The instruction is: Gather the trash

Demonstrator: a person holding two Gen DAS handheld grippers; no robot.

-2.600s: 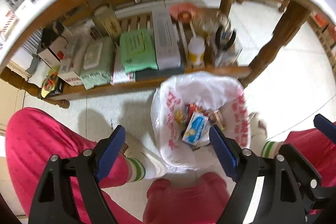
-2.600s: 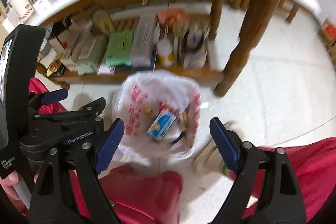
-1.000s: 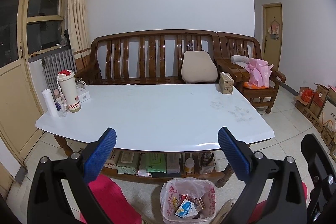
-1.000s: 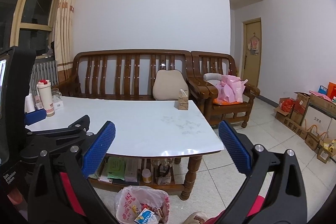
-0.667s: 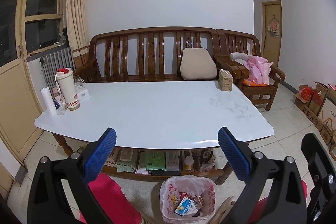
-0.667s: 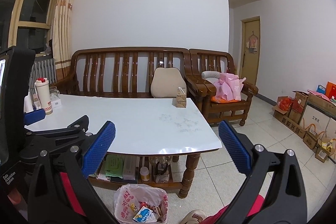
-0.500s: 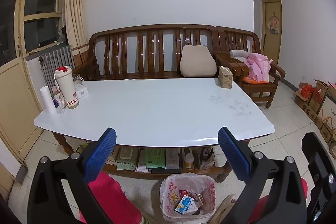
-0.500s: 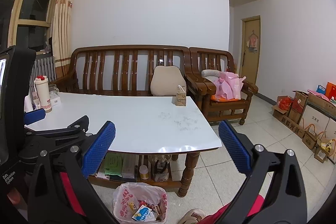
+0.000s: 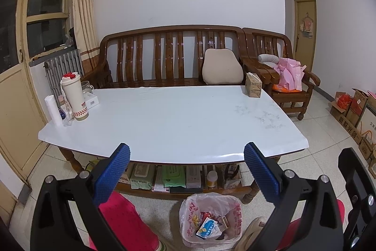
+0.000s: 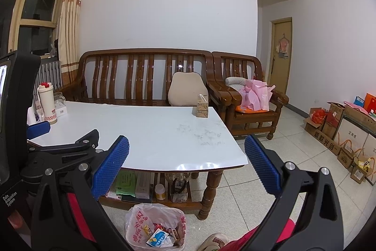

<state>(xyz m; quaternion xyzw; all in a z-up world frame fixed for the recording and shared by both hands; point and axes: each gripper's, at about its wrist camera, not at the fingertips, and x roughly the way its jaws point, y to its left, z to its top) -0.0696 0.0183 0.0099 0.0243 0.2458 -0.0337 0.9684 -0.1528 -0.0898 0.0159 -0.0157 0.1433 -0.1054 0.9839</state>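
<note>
The small bin lined with a white plastic bag printed in red [image 9: 210, 218] stands on the pale tiled floor [image 10: 270, 192] at six o'clock in the left wrist view, just in front of the table's lower shelf. Inside it lie crumpled wrappers, among them a blue-and-white carton [image 9: 206, 226] and small red packets. A beige slipper [image 9: 252, 228] and pink-red trouser legs [image 9: 124, 220] flank it at five and seven o'clock.

The left gripper [image 9: 186, 169] holds its blue-padded jaws spread wide with nothing between them; the right gripper [image 10: 186, 165] is likewise spread and empty.

Above the bin, the white-topped wooden table [image 9: 169, 124] fills the centre. At nine o'clock on it stand a white thermos with a red lid [image 9: 72, 97] and a white roll; at two o'clock sits a tan tissue box [image 9: 253, 85]. Beyond, at twelve o'clock, a dark wooden slatted bench [image 9: 164, 55] carries a beige cushion [image 9: 222, 67].
</note>
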